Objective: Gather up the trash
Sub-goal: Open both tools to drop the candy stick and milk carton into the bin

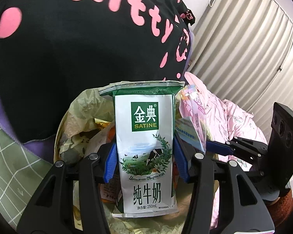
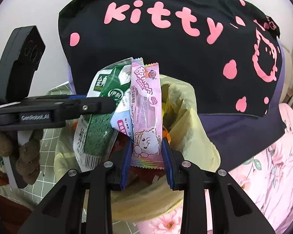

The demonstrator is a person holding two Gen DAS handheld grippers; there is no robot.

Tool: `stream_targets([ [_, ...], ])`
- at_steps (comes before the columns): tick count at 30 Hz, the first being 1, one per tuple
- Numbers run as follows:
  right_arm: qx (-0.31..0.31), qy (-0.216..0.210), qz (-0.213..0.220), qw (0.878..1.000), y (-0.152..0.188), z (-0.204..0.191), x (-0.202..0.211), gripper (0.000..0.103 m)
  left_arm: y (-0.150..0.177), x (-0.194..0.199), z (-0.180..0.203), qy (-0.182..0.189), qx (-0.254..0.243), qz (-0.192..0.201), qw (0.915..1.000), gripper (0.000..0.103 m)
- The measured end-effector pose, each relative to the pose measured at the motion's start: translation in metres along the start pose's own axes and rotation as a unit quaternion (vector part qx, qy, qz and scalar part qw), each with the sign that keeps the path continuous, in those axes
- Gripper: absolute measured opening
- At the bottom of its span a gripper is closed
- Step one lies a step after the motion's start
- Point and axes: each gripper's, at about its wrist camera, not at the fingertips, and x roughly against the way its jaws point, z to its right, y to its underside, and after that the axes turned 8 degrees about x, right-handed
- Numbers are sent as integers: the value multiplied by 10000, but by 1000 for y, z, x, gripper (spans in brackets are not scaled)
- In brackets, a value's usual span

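Note:
My left gripper is shut on a flattened white and green Satine milk carton, held upright over a bin lined with a yellowish bag. My right gripper is shut on a pink candy wrapper with a cartoon cat, held upright over the same bag. In the right wrist view the left gripper comes in from the left with the carton beside the wrapper. In the left wrist view the right gripper enters from the right with the wrapper.
Several wrappers lie inside the bag. A black cushion with pink "kitty" lettering stands right behind the bin. Pink floral bedding lies to the right, a green grid mat to the left, a curtain behind.

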Motion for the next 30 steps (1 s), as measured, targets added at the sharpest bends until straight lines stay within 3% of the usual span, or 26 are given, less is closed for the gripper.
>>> stream_targets([
  [9, -31, -190, 43, 9998, 0, 18, -1, 29, -7, -9, -2, 84, 162, -204, 9996, 48],
  [16, 101, -491, 138, 9986, -7, 25, -6, 29, -6, -6, -9, -77, 366, -267, 9989, 48],
  [21, 10, -513, 208, 9985, -6, 23, -6, 30, -4, 7, -11, -112, 447, -178, 9988, 56],
  [25, -93, -512, 236, 9984, -4, 17, -2, 42, 0, 26, -14, -114, 521, -74, 9985, 66],
  [30, -185, -230, 407, 9987, 0, 2, 14, 47, 16, 71, -21, -259, 662, 305, 9970, 70],
])
